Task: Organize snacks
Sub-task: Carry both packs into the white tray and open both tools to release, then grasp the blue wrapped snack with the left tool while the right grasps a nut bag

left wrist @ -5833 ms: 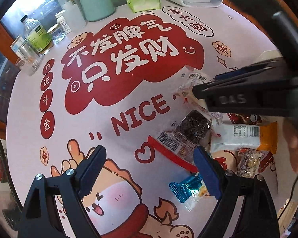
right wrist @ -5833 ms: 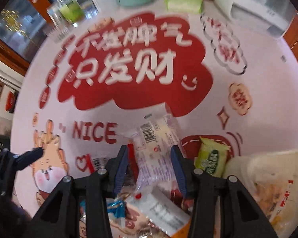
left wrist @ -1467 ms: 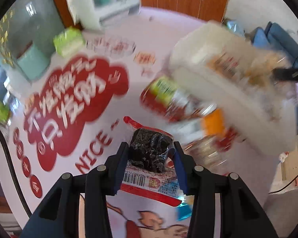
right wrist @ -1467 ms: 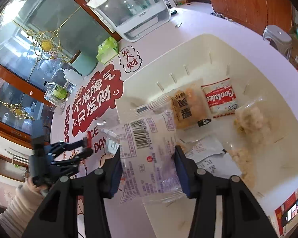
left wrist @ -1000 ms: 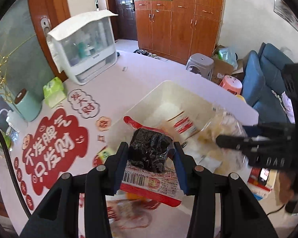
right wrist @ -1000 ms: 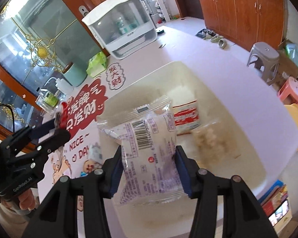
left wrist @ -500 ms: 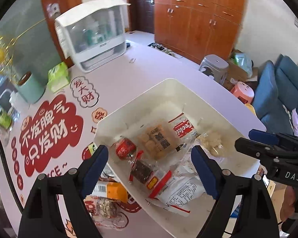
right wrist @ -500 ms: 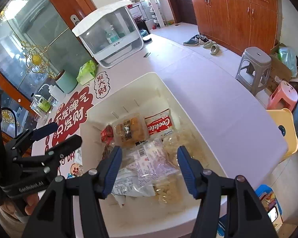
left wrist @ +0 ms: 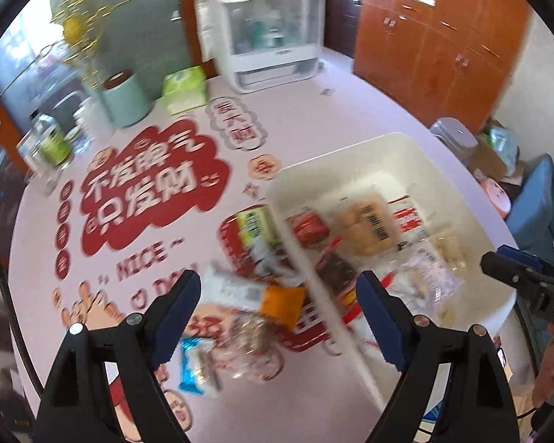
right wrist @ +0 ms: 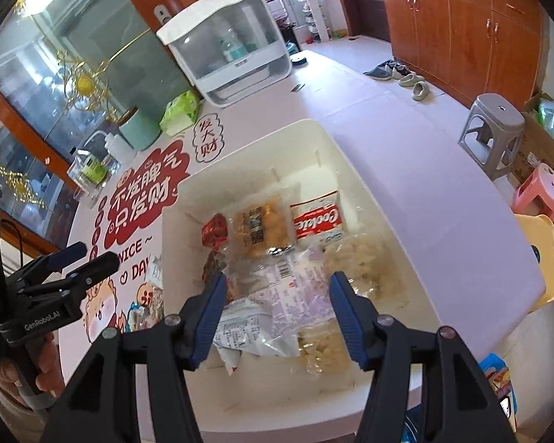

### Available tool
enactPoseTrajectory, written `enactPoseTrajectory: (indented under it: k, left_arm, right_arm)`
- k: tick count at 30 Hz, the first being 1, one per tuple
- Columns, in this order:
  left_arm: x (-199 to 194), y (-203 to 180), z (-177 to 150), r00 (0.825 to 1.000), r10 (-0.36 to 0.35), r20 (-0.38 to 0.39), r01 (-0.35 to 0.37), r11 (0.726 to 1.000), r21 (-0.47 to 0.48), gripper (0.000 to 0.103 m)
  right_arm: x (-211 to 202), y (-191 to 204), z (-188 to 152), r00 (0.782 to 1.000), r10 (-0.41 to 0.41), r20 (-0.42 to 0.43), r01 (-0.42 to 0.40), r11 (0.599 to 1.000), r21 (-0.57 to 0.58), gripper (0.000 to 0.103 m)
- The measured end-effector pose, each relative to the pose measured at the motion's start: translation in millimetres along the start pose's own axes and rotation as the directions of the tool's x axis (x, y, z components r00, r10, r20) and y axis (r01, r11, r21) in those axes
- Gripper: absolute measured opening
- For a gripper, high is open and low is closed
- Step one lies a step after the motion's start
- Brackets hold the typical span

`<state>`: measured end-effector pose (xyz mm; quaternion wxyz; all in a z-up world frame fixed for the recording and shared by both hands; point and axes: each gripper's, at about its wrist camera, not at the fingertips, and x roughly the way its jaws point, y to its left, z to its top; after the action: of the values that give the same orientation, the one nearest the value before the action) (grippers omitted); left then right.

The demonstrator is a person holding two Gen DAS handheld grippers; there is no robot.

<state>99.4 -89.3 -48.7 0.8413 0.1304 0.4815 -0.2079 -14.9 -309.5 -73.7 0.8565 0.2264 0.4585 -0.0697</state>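
Both grippers point steeply down at a table with a pink printed cloth [left wrist: 314, 125]. The left gripper [left wrist: 279, 297] fills the bottom of its own blurred view, its blue-padded jaws spread wide with nothing between them; they have just been opening. Beneath it lies the near rim of a white bin [left wrist: 351, 147], with loose snacks on the cloth at lower centre: an orange-ended packet [left wrist: 282, 304], a blue wrapper [left wrist: 194, 363] and a green packet [left wrist: 256, 223]. In the right wrist view the right gripper [right wrist: 277, 304] hangs over the bin [right wrist: 247, 151], jaws apart and empty, also just opened wider. Below it, in the middle of the frame, the bin holds a heap of packets: a clear bag with a barcode [right wrist: 290, 288], a red-and-white cookie pack [right wrist: 319, 219], a bag of golden pieces [right wrist: 258, 227] and a small red packet [right wrist: 214, 230]. At the left edge a hand [right wrist: 46, 363] holds the left gripper.
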Motion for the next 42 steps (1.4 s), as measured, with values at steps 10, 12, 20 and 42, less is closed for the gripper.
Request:
enactPoseTrajectory:
  k: [10, 12, 20, 42]
  left_arm:
    - [-5, 67, -44, 0.993, 0.114, -0.041, -0.118, 0.988, -0.1, 0.085]
    - [1, 76, -56, 0.988, 0.141, -0.067, -0.147, 0.984, -0.1, 0.085]
    - [49, 85, -97, 0.97, 0.206, -0.131, -0.217, 0.973, -0.079, 0.085]
    - [100, 148, -133, 0.979, 0.067, -0.194, -0.094, 0.986, -0.135, 0.027]
  right_arm:
    - [-3, 46, -6, 0.998, 0.067, 0.014, -0.066, 0.995, -0.077, 0.058]
    - [-3, 60, -9, 0.996, 0.091, 0.018, -0.089, 0.991, -0.099, 0.058]
    - [10, 115, -34, 0.992, 0.126, 0.005, -0.123, 0.975, -0.184, 0.058]
    - [83, 192, -79, 0.993, 0.062, -0.104, -0.078, 0.985, -0.155, 0.058]
